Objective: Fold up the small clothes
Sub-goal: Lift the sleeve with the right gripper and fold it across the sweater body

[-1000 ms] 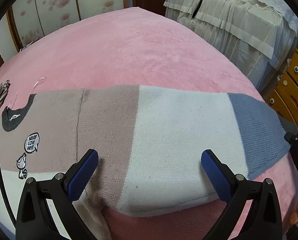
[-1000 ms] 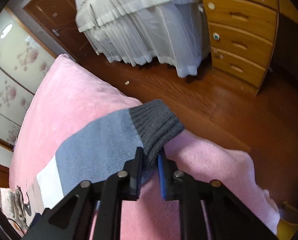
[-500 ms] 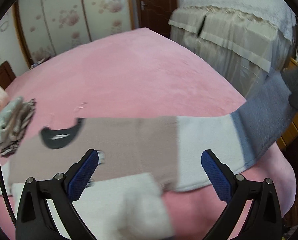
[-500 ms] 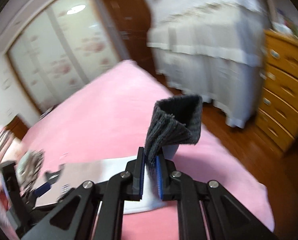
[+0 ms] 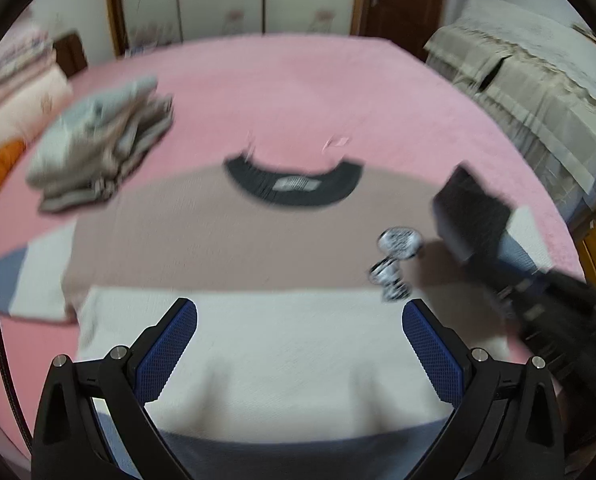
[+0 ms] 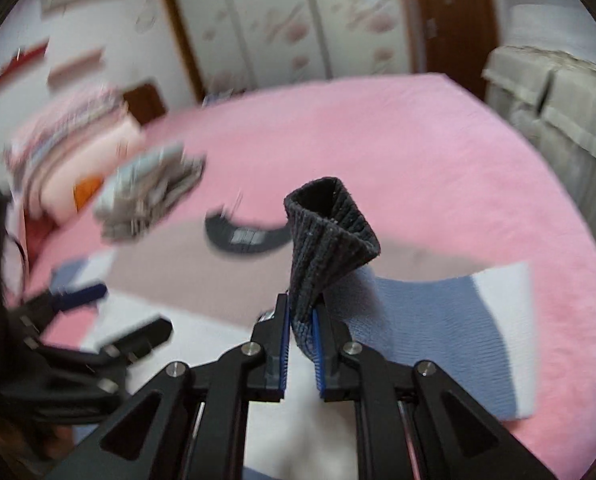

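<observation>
A knit sweater (image 5: 226, 240) lies flat on the pink bed, taupe on top, white below, with a dark collar (image 5: 294, 186) and a small cartoon patch (image 5: 396, 258). My left gripper (image 5: 300, 332) is open and empty above the white band. My right gripper (image 6: 300, 320) is shut on the sweater's dark grey cuff (image 6: 330, 236) and holds the blue and white sleeve (image 6: 438, 320) lifted over the sweater's right side. It shows in the left wrist view (image 5: 510, 276) at the right with the cuff (image 5: 470, 216).
A pile of folded clothes (image 5: 98, 152) sits on the bed (image 5: 338, 92) at the far left, beside stacked bedding (image 5: 14, 92). A covered piece of furniture (image 5: 538, 72) stands off the bed's right edge. Wardrobe doors (image 6: 290, 24) and a door line the far wall.
My right gripper has carried the sleeve cuff from the bed's right edge up and inward over the sweater. My left gripper has swung to face the sweater's front, still open.
</observation>
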`<state>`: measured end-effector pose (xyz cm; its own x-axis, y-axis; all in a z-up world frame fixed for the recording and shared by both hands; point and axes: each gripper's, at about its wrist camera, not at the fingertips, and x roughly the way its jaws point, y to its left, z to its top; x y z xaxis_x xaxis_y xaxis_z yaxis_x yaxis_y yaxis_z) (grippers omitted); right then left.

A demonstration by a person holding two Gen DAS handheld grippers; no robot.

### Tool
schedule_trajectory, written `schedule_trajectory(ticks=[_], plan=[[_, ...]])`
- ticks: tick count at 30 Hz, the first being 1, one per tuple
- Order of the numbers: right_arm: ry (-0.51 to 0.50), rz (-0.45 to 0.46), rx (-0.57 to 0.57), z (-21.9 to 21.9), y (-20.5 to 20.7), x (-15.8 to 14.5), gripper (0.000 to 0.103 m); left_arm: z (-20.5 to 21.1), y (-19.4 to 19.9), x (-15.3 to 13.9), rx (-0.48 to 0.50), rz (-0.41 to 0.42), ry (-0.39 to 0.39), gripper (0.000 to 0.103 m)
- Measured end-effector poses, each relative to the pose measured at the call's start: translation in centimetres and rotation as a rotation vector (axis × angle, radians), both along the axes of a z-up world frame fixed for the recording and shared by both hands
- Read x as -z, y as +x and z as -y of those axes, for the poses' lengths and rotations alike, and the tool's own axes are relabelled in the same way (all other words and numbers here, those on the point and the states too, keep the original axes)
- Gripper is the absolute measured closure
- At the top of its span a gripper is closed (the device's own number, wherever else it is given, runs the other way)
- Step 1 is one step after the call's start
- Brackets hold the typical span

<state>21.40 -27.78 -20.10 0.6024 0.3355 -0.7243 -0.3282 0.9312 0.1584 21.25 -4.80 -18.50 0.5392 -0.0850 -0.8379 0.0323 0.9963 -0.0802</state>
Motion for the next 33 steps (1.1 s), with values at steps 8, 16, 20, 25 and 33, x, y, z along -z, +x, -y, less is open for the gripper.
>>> schedule_trajectory(ticks=[8,16,20,25,33], plan=[[-0.123,-0.100,-0.060,-4.5,-1.3,5.3,0.089,-2.9,0.6,3.4,-0.009,-0.102,-0.196,0.001],[-0.024,-0.097,-0.041,-2.3,-3.4,3.0,0.063,-3.4,1.1,4.8,0.014,-0.149,-0.340,0.001],[0.001,-0.070,0.004,-0.4,-5.5,1.6,0.063,-2.7,1.4,5.3,0.041,-0.185,-0.432,0.002],[0.029,-0.061,0.073,2.1,-7.4,1.1,0.063,-1.2,3.4,6.9,0.021,-0.267,-0.524,0.002],[0.041,-0.110,0.163,5.4,-7.8,2.2,0.063,2.3,6.4,7.6,-0.007,-0.316,-0.560,0.024]])
